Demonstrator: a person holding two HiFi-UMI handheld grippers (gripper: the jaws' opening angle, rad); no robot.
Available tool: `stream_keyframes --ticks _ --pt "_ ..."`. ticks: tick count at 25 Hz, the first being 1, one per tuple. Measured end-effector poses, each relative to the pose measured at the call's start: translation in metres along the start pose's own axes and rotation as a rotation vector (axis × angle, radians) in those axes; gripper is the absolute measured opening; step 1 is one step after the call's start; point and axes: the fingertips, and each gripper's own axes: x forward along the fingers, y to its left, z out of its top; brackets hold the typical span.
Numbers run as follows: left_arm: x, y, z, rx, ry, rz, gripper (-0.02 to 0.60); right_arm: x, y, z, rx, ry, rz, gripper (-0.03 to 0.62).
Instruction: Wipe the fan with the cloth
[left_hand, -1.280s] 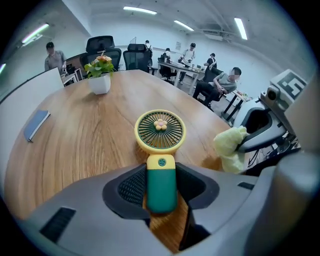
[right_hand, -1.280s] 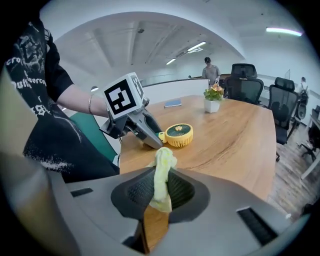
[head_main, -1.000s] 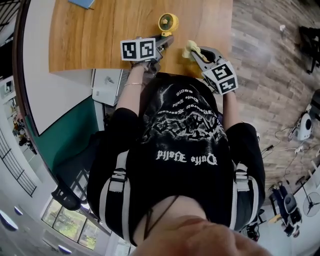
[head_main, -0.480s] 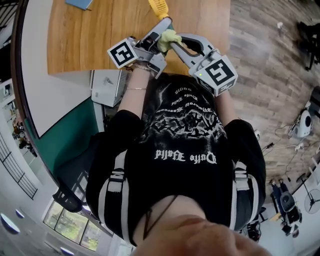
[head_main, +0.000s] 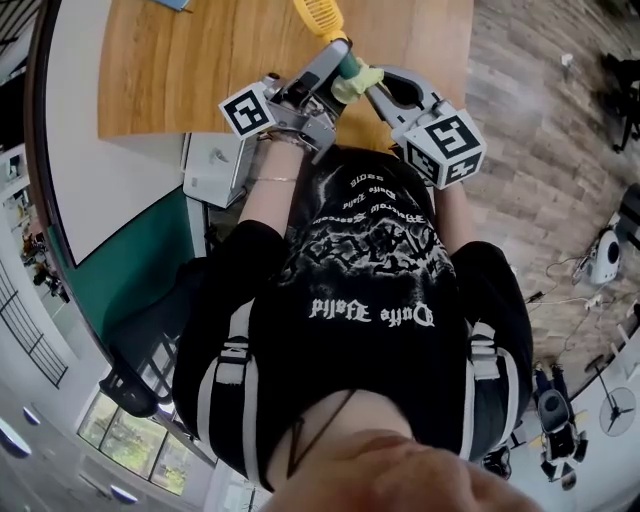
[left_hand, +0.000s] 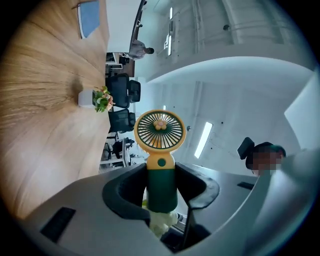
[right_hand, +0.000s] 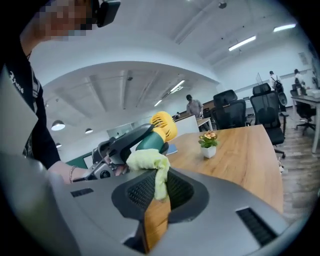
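A small hand fan with a yellow head (head_main: 318, 14) and a green handle (left_hand: 161, 187) is lifted off the table and tilted. My left gripper (head_main: 333, 66) is shut on that handle. In the left gripper view the round grille (left_hand: 160, 131) faces the camera above the jaws. My right gripper (head_main: 376, 88) is shut on a pale yellow-green cloth (right_hand: 147, 161). The cloth (head_main: 358, 80) presses against the lower end of the handle, just past the left jaws (right_hand: 120, 145). A bit of the cloth (left_hand: 161, 222) shows under the handle.
The wooden table (head_main: 180, 80) lies below both grippers. A blue notebook (left_hand: 90, 17) and a small potted plant (right_hand: 208, 140) sit further along it. A white box (head_main: 215, 170) stands under its near edge. Office chairs (right_hand: 260, 107) stand beyond the table's far end.
The fan stood on the table a second ago; my left gripper has lifted and tilted it. My right gripper has risen and brought the cloth leftward against the handle.
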Motion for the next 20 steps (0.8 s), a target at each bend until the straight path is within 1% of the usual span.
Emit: stream_keyframes --ticks 3,4,7,9,11,13,15,17,20 --pt "-0.002 0.003 0.001 0.020 0.000 0.021 0.195 -0.010 -0.010 0.015 0.088 -0.109 -0.049 0.044" --pt "-0.003 0.004 -0.001 0.022 0.007 0.027 0.195 -0.013 -0.009 0.022 0.092 -0.149 -0.049 0.044" --pt "-0.001 0.002 -0.009 0.016 0.026 0.019 0.195 -0.018 0.001 0.046 0.046 -0.252 -0.018 0.043" --pt "0.003 -0.001 -0.013 -0.007 0.036 -0.008 0.195 -0.021 0.003 0.058 0.071 -0.322 0.005 0.043" --pt "0.006 -0.008 -0.016 -0.037 0.049 -0.049 0.195 -0.024 0.001 0.066 0.136 -0.383 0.034 0.043" --pt "0.009 -0.015 -0.021 -0.074 0.088 -0.104 0.195 -0.028 -0.003 0.071 0.204 -0.432 0.065 0.043" --pt "0.012 -0.022 -0.029 -0.106 0.145 -0.150 0.195 -0.030 -0.012 0.076 0.255 -0.461 0.074 0.043" --pt "0.013 -0.026 -0.040 -0.114 0.204 -0.167 0.195 -0.032 -0.018 0.084 0.241 -0.472 0.056 0.043" --pt "0.010 -0.027 -0.053 -0.113 0.262 -0.159 0.196 -0.036 -0.014 0.092 0.159 -0.463 0.054 0.043"
